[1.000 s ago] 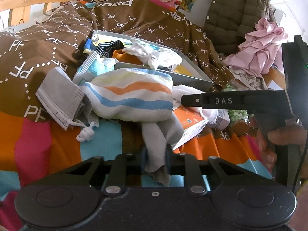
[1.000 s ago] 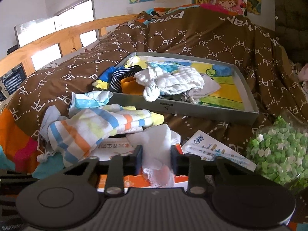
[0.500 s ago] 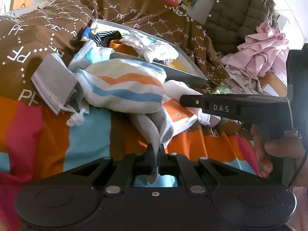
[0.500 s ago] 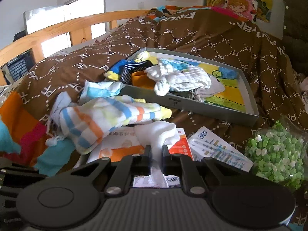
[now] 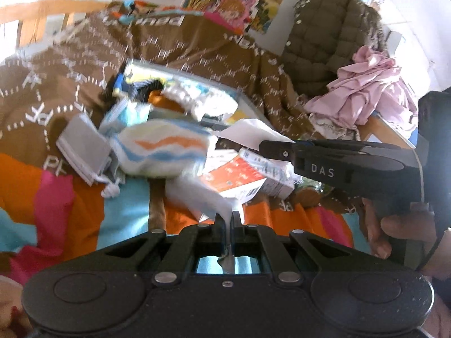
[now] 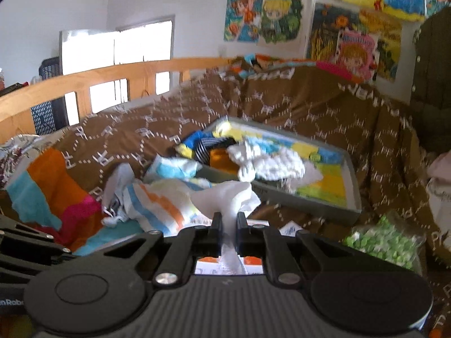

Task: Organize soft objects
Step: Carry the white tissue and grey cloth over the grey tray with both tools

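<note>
On a cluttered bed, a grey cloth hangs pinched in the closed left gripper, while the right gripper is clamped on a white cloth lifted just above a striped towel. Both cloths look light, limp and floppy, likely best gripped at a bunched fold. Beyond them, a grey tray of soft items sits on a brown blanket.

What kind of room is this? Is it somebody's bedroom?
Most likely a child's bedroom. A brown blanket covers what looks like a bed with a wooden rail along its side, and bright cartoon pictures hang on the wall behind it. A pink garment lies crumpled nearby.
</note>
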The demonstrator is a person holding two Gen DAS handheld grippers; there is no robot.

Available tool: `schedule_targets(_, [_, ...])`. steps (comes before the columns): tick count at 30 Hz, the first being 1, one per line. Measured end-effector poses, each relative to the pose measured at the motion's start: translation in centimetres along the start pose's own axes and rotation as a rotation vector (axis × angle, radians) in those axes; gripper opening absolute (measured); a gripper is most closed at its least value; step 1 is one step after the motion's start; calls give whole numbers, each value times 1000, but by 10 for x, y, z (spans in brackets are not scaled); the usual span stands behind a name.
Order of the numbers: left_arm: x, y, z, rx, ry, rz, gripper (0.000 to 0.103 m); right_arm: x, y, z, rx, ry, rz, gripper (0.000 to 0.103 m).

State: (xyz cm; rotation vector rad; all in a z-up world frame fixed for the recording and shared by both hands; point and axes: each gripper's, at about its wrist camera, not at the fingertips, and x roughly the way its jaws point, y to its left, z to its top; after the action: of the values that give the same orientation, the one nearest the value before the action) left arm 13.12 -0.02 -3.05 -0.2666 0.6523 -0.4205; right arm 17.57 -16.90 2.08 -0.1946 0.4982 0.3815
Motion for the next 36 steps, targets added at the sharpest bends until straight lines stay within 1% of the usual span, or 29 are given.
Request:
schedule_targets(6, [-29,-24,-3,101,-99,-15,2,-23,2,5,0,-94,4,10])
schedule_targets(12, [-46,-44,-1,175,-164,-26,2,-41,-9,13,46,-192,10,10])
schedule_targets(17, [-50,-55,12,247,-174,-11,2,-50,-22,13,76,-250,-9,10])
schedule_targets(21, [-49,-66,32,326,-191,-6,2,-50,-39,14,121,-275,-17,11])
schedule_targets(23, [-43,-72,46,348,-203,-3,2,-48,-49,14,149,-284,-17,11])
schedule_targets(28, [-16,-80,80,322,-224,-5,2,-43,-81,16,227,-328,-62,11])
schedule_targets(33, [29,-83,113,316,-229,8,2,-16,-115,20,316,-331,-117,11])
schedule_targets(36, [61,-82,135,317,-225,24,2,6,-135,21,358,-311,-147,11])
